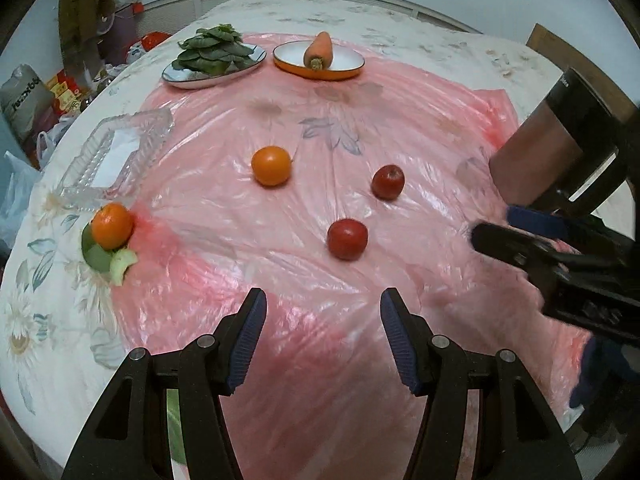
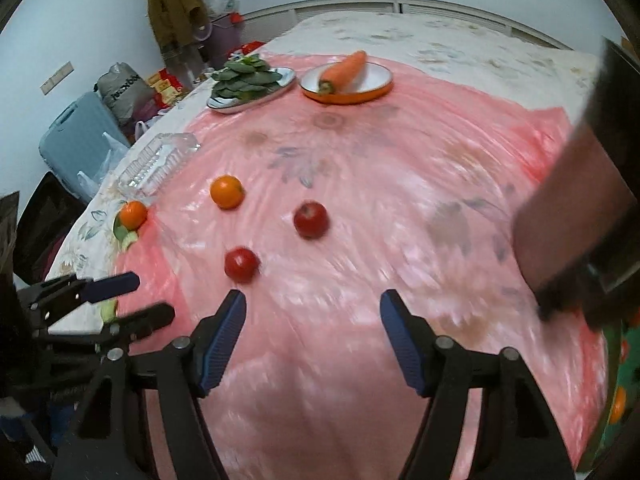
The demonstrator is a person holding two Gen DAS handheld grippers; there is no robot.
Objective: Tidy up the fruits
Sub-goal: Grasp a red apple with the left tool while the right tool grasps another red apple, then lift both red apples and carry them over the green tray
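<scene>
Hovering over bare pink sheet (image 1: 320, 360), both grippers' jaws spread and empty, nearest red fruit (image 1: 347, 239) just ahead.

Glossy crinkled pink plastic sheet (image 1: 320, 120); clear ribbed plastic tray (image 1: 116, 152); ribbed blue fingers (image 1: 248, 340).

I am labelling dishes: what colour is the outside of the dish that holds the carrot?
Orange outside, white inside: the dish shows best in the left wrist view.

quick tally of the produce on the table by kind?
Oranges: 2
Red apples: 2
Carrot: 1, on the orange dish
Pile of green leaves: 1, on the oval plate
Total: 6
</scene>
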